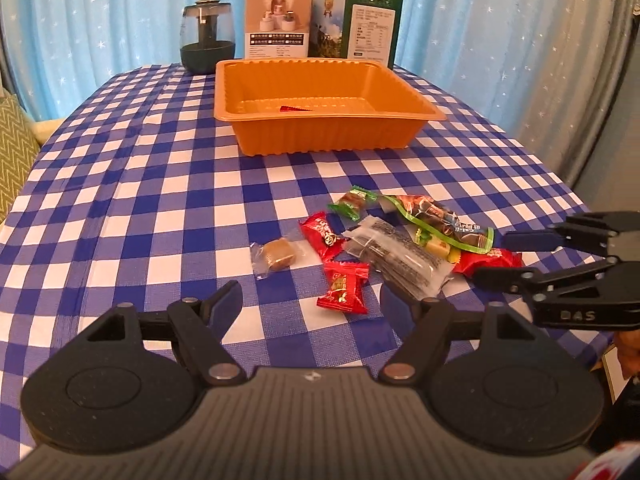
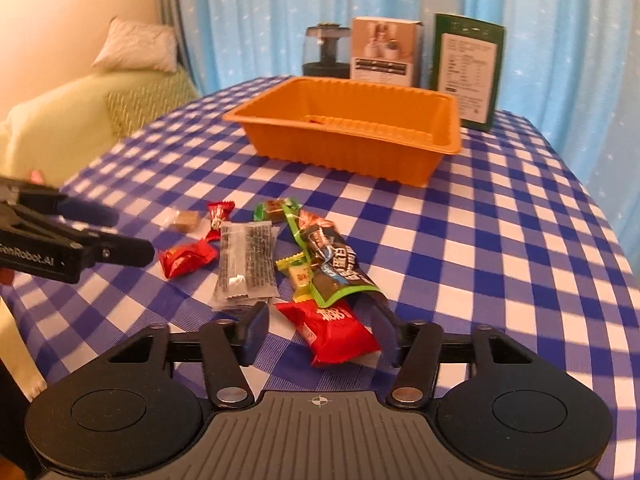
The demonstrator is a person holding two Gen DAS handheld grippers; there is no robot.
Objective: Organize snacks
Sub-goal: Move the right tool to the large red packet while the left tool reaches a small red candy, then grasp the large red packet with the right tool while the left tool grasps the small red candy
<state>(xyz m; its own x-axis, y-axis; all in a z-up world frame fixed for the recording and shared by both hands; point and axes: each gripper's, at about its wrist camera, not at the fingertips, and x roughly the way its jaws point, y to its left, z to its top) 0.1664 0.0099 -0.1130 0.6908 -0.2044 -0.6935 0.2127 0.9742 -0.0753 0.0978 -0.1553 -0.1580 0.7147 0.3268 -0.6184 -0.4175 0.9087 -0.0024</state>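
Lying on a bench (image 1: 120,184) draped in blue-and-white check, a loose heap of wrapped snacks sits toward the near edge, well apart from the orange tray (image 1: 320,132) that stands farther back toward the far edge. The heap comprises a clear packet of dark sticks (image 2: 246,266), a long green-edged pouch (image 2: 332,260) with dark print, a small yellow-green sweet (image 2: 298,274), a green-ended sweet (image 2: 276,208), a brown cube in clear wrap (image 2: 186,220), two small red twist-wrapped sweets (image 2: 218,216) and (image 2: 186,258), and a large red packet (image 2: 334,332) with pale lettering. In the right wrist view the long pouch runs from the far left to the near right, its long axis oblique to the bench edge; the clear packet lies with its long axis roughly toward the camera. The large red packet lies nearest that camera, between the fingers of the right gripper (image 2: 320,332); its jaws stand partly apart on either side, and contact with the wrapper cannot be told. The left gripper (image 1: 310,304) hovers over the bench with jaws wide and nothing between them, one small red sweet just ahead. The tray holds one small red item (image 1: 296,109). Behind the tray stand a dark jar (image 1: 207,38), a white box (image 1: 278,24) and a green box (image 1: 360,26).
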